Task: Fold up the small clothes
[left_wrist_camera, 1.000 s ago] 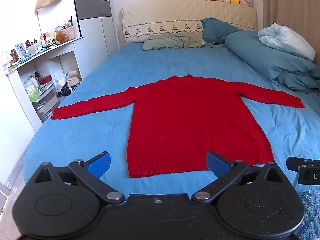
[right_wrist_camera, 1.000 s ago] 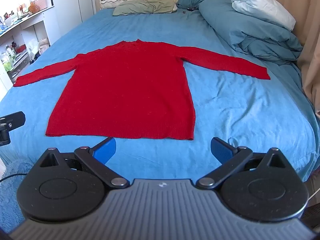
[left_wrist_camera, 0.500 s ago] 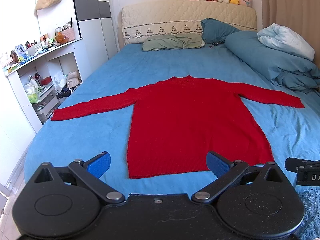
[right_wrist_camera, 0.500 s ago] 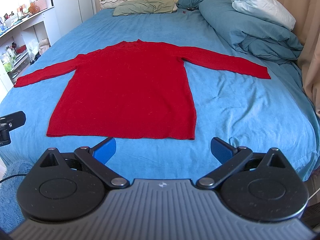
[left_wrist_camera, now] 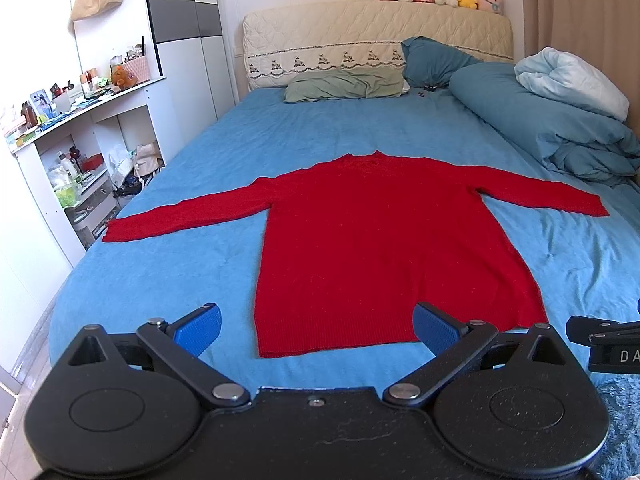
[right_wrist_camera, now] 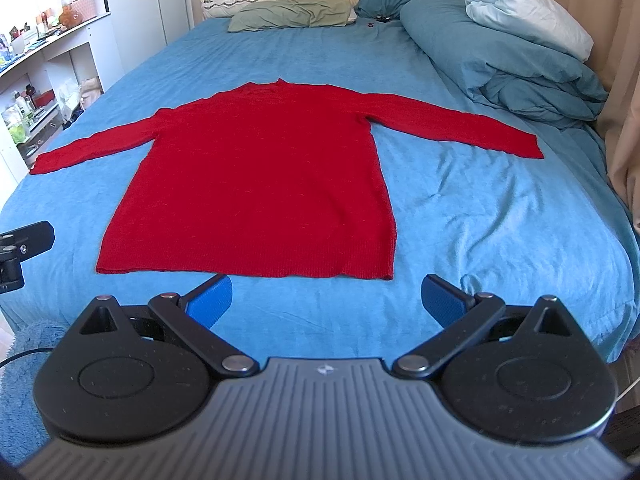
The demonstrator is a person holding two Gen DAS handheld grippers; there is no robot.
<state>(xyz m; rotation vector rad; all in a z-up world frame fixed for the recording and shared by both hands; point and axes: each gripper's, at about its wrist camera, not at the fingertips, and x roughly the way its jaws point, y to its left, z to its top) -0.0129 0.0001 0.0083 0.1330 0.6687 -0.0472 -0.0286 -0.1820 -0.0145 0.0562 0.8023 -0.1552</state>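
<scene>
The wide bed with its blue terry sheet [left_wrist_camera: 224, 264] fills my view; on it the red knitted long-sleeved sweater [left_wrist_camera: 384, 248] lies flat and unfolded, collar at twelve o'clock, hem nearest me, sleeves spread toward nine and three; a rumpled blue duvet [right_wrist_camera: 520, 64] is heaped at two o'clock; my left gripper [left_wrist_camera: 316, 326] hangs spread wide just short of the hem, holding nothing; my right gripper [right_wrist_camera: 326, 298] is likewise spread, empty.
</scene>
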